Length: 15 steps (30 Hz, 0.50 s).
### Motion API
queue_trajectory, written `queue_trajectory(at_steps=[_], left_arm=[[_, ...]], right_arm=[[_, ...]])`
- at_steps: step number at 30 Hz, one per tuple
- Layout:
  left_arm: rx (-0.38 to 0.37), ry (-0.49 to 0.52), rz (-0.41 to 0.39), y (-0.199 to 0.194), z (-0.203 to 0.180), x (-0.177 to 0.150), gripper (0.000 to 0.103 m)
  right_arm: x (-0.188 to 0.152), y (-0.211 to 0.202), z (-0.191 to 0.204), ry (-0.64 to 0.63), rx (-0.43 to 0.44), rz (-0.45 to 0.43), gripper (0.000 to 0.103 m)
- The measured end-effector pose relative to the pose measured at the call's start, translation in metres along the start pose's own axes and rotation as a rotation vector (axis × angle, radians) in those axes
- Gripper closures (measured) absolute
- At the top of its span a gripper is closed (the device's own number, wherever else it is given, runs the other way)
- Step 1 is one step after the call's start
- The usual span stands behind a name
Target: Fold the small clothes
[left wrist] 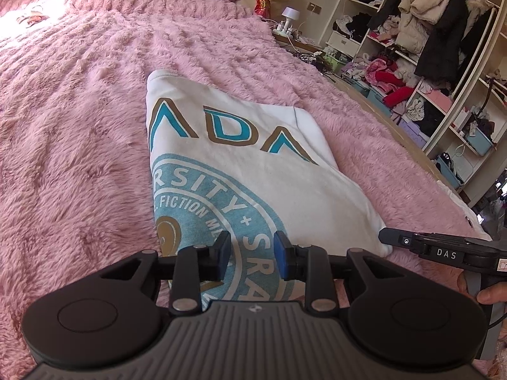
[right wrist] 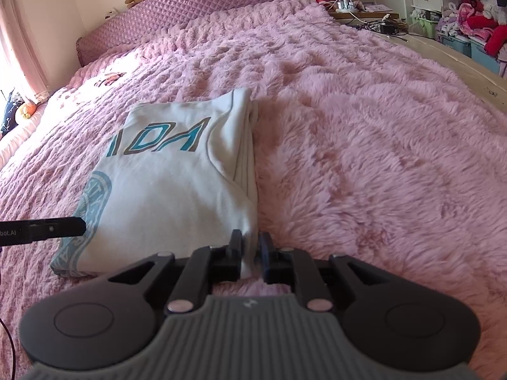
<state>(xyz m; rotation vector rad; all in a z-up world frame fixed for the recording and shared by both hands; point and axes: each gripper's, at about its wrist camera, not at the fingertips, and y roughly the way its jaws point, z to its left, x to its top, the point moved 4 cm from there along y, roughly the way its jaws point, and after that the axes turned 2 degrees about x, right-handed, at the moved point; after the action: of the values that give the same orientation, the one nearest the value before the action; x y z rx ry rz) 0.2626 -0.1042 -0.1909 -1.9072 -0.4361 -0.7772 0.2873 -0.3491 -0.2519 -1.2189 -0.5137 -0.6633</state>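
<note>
Shirt [left wrist: 253, 171] first: white, printed with teal-and-tan letters and a pale blue round seal, it lies on the pink furry bed cover [left wrist: 79, 145] already narrowed into a long panel, so I judge the side folds done and the end-to-end fold still ahead. Along its right edge several layers stack up, with a grey seam curving over the top one. The cloth looks soft and a little puffy, not pressed flat. My right gripper [right wrist: 251, 253] pinches the near right corner, white fabric bunched between its nearly closed fingers. My left gripper [left wrist: 252, 253] hangs over the near end of the seal with its fingers parted and holding nothing. Cluttered wardrobe shelves [left wrist: 427, 63] stand past the bed's edge.
</note>
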Motion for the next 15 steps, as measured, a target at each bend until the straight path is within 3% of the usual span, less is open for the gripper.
queue_trajectory(at_steps=[2, 5, 9, 15], left_arm=[[-0.011, 0.007, -0.016, -0.005, -0.003, 0.002, 0.070], [-0.024, 0.018, -0.025, -0.009, -0.008, 0.004, 0.070], [-0.027, 0.031, -0.029, -0.005, -0.013, 0.005, 0.070], [-0.025, 0.028, -0.010, 0.007, -0.013, 0.007, 0.070]], right_arm=[[0.006, -0.010, 0.001, -0.014, -0.008, -0.039, 0.078], [0.020, -0.023, 0.009, -0.035, -0.005, -0.113, 0.077], [0.037, -0.021, 0.032, -0.086, 0.075, -0.161, 0.077], [0.042, 0.015, 0.059, -0.152, 0.108, -0.117, 0.077]])
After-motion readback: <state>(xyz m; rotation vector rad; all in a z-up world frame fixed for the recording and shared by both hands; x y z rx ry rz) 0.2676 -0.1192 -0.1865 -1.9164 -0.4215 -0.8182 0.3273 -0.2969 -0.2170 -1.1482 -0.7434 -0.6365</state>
